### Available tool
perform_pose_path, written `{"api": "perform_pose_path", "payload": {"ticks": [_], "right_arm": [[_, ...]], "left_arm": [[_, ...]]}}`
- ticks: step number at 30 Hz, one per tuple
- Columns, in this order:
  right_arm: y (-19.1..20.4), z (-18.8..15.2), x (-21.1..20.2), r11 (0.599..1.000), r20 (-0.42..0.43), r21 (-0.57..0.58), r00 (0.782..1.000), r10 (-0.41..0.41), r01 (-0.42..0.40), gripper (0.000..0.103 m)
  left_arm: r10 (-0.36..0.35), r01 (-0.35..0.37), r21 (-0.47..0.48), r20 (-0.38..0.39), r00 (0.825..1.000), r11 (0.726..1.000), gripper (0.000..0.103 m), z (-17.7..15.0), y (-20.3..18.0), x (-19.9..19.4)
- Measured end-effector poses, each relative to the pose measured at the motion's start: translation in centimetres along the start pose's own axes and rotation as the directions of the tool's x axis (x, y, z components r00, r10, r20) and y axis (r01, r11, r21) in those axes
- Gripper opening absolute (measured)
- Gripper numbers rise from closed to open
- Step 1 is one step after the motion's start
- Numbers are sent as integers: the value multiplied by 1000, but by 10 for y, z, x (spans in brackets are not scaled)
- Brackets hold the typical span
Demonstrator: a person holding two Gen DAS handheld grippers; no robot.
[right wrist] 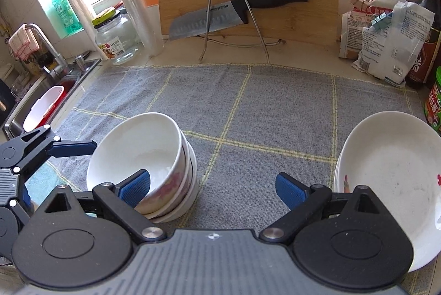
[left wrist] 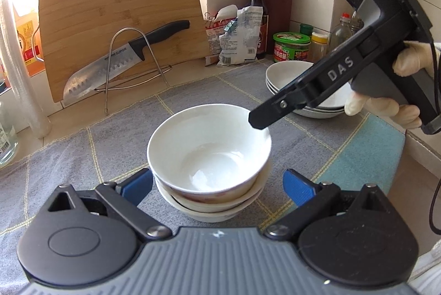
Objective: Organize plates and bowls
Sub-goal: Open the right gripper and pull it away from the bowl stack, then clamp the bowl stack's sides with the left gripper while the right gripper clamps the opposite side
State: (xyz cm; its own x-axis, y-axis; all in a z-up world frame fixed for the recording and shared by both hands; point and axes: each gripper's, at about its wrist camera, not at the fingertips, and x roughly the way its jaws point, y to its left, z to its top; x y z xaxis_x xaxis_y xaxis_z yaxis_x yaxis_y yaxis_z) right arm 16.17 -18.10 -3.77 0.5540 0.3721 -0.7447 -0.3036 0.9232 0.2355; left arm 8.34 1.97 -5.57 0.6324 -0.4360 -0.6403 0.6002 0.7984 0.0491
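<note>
A stack of white bowls (left wrist: pixel 209 154) sits on the grey checked cloth (left wrist: pixel 82 151). My left gripper (left wrist: pixel 217 189) is open, its blue fingers on either side of the stack's near side, empty. A stack of white plates (left wrist: pixel 286 74) sits at the back right. In the right wrist view the bowl stack (right wrist: pixel 143 157) is at the left and the plate stack (right wrist: pixel 386 173) at the right. My right gripper (right wrist: pixel 213 189) is open and empty above the cloth (right wrist: pixel 261 107) between them. Its black body (left wrist: pixel 344 69) hangs over the plates in the left wrist view.
A bamboo cutting board (left wrist: pixel 118 25) with a knife (left wrist: pixel 124 58) on a wire stand leans at the back. Bottles, a knife block (left wrist: pixel 275 3), bags and jars (left wrist: pixel 290 47) line the back right. A sink (right wrist: pixel 46 102) lies left of the cloth.
</note>
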Motion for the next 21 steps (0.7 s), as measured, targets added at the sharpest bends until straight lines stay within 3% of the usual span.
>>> {"api": "perform_pose_path", "payload": {"ticks": [4, 9, 16, 21], "right_arm": [[6, -2, -15, 996, 24, -49, 997, 79, -78, 103], [6, -16, -17, 981, -21, -132, 990, 140, -142, 103], [7, -51, 20, 955, -121, -275, 989, 81, -111, 103], [17, -65, 48, 924, -124, -379, 992, -2, -45, 103]], "left_arm": [[28, -27, 15, -26, 999, 1000, 100, -4, -2, -2], [68, -69, -2, -96, 993, 998, 100, -13, -1, 4], [112, -133, -88, -204, 973, 987, 100, -29, 4, 20], [134, -157, -89, -218, 967, 984, 100, -32, 8, 25]]}}
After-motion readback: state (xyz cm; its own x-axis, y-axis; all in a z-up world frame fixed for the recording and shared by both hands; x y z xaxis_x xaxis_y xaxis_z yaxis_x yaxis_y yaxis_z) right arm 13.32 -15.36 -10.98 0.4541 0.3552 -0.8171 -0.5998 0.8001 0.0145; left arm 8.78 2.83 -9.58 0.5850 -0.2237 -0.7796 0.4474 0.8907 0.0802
